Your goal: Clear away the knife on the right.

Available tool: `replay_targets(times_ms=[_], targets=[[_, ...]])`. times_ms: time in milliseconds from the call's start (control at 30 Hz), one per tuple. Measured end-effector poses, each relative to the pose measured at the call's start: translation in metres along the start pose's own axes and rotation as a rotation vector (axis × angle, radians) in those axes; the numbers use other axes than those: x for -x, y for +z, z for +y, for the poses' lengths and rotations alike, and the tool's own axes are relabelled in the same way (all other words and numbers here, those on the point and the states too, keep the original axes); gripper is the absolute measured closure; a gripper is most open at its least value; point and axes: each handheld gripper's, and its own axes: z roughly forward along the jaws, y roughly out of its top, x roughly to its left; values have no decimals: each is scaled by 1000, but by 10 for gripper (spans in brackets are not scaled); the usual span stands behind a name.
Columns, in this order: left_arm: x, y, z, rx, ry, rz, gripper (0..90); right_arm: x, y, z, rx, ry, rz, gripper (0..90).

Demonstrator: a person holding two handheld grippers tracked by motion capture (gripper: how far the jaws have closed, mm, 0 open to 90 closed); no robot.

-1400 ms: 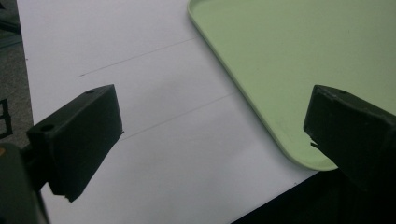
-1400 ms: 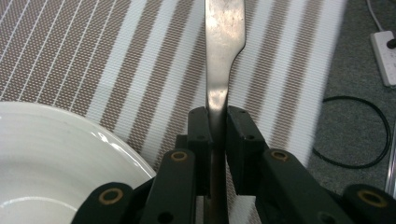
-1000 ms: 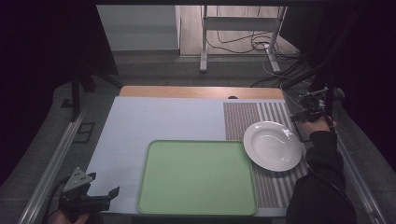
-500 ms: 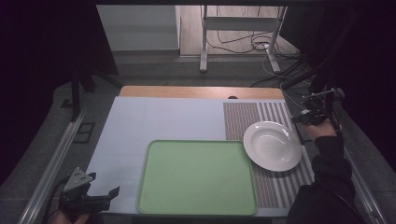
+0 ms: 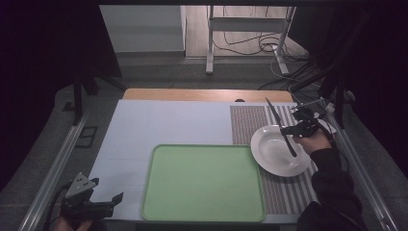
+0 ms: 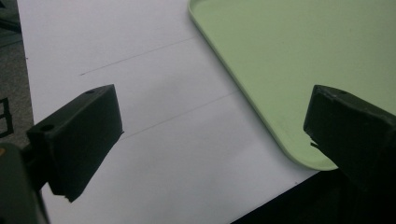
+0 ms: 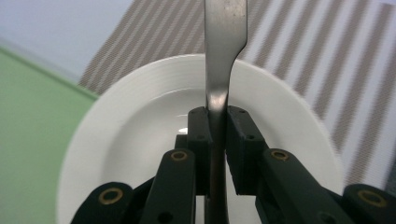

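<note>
Two hand-held grippers are in use: the left hand-held gripper [image 5: 108, 202] at the near left corner of the worktop [image 5: 168, 125], and the right hand-held gripper [image 5: 293, 130] over at the right side. One knife [image 5: 280, 126] is clamped in the right one. One white plate [image 5: 276, 159] sits on the single striped placemat [image 5: 250, 120]. One green tray [image 5: 202, 183] lies on the one white sheet [image 5: 144, 139] covering the worktop. Each hand-held gripper has two black jaws, four in all.
</note>
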Motion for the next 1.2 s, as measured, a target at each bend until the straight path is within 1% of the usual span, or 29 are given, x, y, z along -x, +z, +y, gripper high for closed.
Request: replay_targets(times_ms=[33,67,100,167,200,267,400,433,533,667,867,900,967,1133,1167,1200], targets=[[0,0,0,0,1,0,42,-10,1,-1,-2,-21,12,810],[0,0,0,0,1,1,42,-10,1,-1,-2,-21,12,810],[0,0,0,0,2,1,42,-19,2,-1,-7,-37,29,810],[0,0,0,0,2,1,43,-28,3,-1,-5,-55,49,810],[0,0,0,0,3,1,43,-28,3,-1,-5,-55,49,810],[0,0,0,0,3,1,43,-37,3,-1,-6,-75,66,810],[0,0,0,0,3,1,42,-55,5,-3,-17,-97,100,809],[0,0,0,0,4,1,42,-64,6,-5,-23,-111,114,810],[0,0,0,0,4,1,42,-77,5,-8,-30,-140,130,810],[1,0,0,0,5,1,42,-93,6,-13,-34,-166,158,809],[1,0,0,-2,8,1,43,-118,11,-22,-64,-213,195,809],[1,0,0,-2,9,1,43,-118,11,-22,-64,-213,195,809],[1,0,0,-2,9,1,42,-126,13,-26,-77,-230,206,809],[0,0,0,-2,9,1,43,-146,16,-35,-107,-256,234,809],[1,1,0,-1,9,1,43,-152,17,-38,-112,-265,243,809],[1,1,0,-1,9,1,42,-152,17,-38,-112,-265,243,809]])
